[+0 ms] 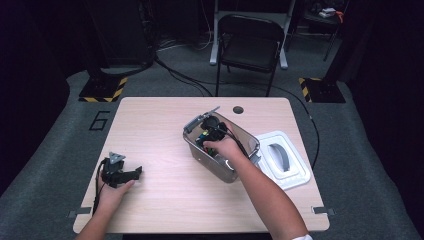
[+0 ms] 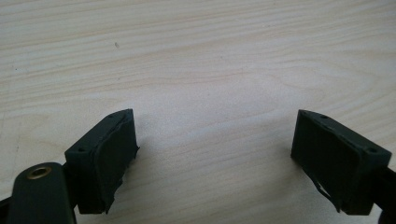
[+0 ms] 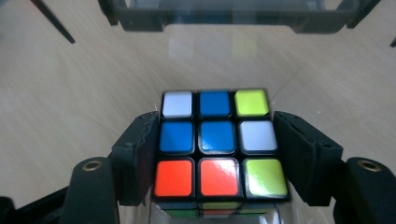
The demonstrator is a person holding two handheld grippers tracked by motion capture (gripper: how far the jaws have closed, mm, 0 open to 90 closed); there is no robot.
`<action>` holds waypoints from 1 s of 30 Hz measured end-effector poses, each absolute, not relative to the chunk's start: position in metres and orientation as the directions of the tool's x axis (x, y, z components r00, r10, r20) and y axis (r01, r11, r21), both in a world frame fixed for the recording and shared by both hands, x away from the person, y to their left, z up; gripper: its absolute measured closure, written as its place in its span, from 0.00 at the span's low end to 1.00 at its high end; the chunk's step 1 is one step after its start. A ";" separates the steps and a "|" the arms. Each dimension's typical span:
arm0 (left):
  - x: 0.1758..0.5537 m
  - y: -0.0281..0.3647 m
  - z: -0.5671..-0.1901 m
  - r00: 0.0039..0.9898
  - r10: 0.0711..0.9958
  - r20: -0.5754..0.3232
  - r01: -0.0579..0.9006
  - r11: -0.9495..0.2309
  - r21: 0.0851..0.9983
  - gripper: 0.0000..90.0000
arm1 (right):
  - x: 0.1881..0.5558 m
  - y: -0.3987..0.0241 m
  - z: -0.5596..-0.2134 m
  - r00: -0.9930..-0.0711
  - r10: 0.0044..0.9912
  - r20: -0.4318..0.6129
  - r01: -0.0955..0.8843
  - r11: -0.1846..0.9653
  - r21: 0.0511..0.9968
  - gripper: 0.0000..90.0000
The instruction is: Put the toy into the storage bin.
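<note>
A scrambled colour cube (image 3: 217, 137) sits between the pads of my right gripper (image 3: 217, 161), whose jaws press on its two sides; the top face shows blue, white, red and yellow-green tiles. The gripper (image 1: 212, 134) reaches down into a clear plastic bin (image 1: 235, 172) right of the table's middle, and the bin's far rim (image 3: 233, 18) lies ahead of the cube. My left gripper (image 1: 135, 173) rests low over the bare wood near the front left edge. Its jaws (image 2: 215, 158) stand wide apart with nothing between them.
A white lid with a grey handle (image 1: 282, 159) lies right of the bin. The tabletop (image 2: 210, 56) has a cable hole (image 1: 238, 109) at its far edge. A black folding chair (image 1: 250, 42) stands on the floor behind the table.
</note>
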State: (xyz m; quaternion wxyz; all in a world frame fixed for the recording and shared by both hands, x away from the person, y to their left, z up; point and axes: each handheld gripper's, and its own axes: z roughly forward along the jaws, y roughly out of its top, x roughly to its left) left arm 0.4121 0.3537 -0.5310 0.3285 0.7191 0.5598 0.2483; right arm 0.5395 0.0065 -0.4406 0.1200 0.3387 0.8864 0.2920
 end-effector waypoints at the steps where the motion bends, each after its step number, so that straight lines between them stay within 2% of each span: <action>1: 0.412 0.354 -0.531 0.250 0.968 -0.013 0.644 -0.156 0.749 0.16 | 0.540 0.007 -0.441 -0.742 0.670 -0.015 0.530 0.600 0.599 0.37; 30: 0.412 0.354 -0.531 0.250 0.968 -0.013 0.644 -0.156 0.749 0.16 | 0.510 -0.028 -0.392 -0.736 0.676 -0.021 0.499 0.563 0.658 0.36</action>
